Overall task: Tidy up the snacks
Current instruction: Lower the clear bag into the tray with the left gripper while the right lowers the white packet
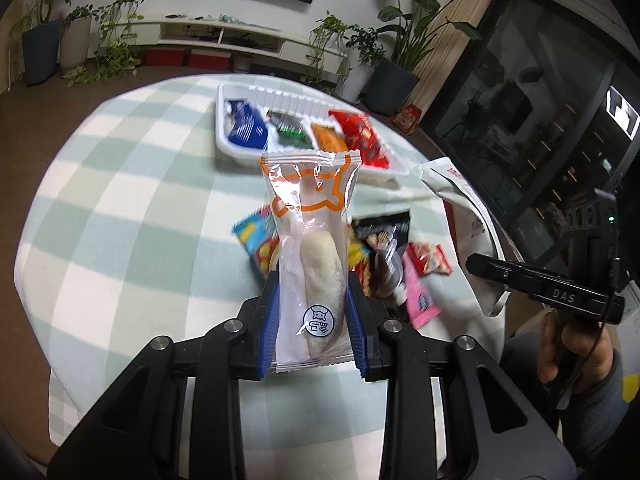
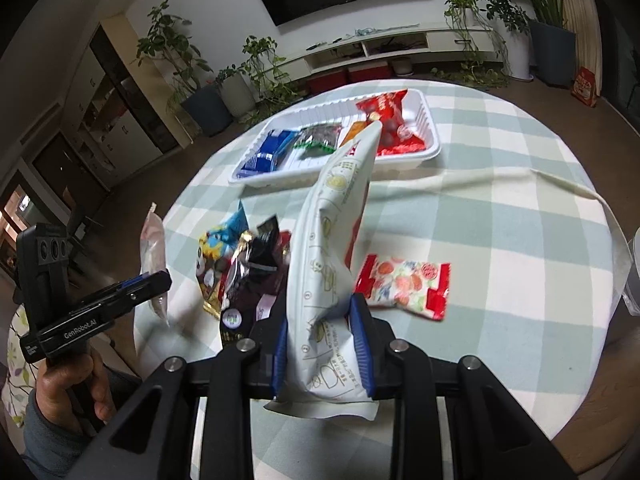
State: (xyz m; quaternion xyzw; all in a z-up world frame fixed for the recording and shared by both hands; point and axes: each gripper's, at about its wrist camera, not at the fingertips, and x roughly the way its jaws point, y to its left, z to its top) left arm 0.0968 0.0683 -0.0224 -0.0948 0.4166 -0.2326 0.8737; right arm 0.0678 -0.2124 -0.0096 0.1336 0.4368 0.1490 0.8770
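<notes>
Left tongs (image 1: 312,316), nearest the left wrist camera, are clamped on a clear-wrapped bun packet (image 1: 310,240) with orange printing; blue pads press both long edges near the lower end, so the packet stands upright and clear of the table (image 1: 120,200). Right tongs (image 2: 323,344) are closed on a tall white pouch (image 2: 336,248), pinched low on its body, the pouch leaning away toward the tray. Both items are held aloft, in my judgement to carry them over the loose snacks without dragging.

White tray (image 2: 430,152) sits at the far side of the table, well apart from both sets of tongs. It holds four packets in a row: blue packet (image 1: 246,128), green packet (image 1: 290,128), orange packet (image 1: 328,138) and red packet (image 1: 360,136). Whether dividers separate them cannot be confirmed from here.

Unsorted pile (image 2: 240,264) of small wrappers remains on the checked cloth between tray and tongs; a strawberry-print packet (image 2: 404,284) lies just beside the right tongs, apart from the pile.

Assessment: sorting is partly done. Free tray space appears limited; the tall pouch may not lie flat there
</notes>
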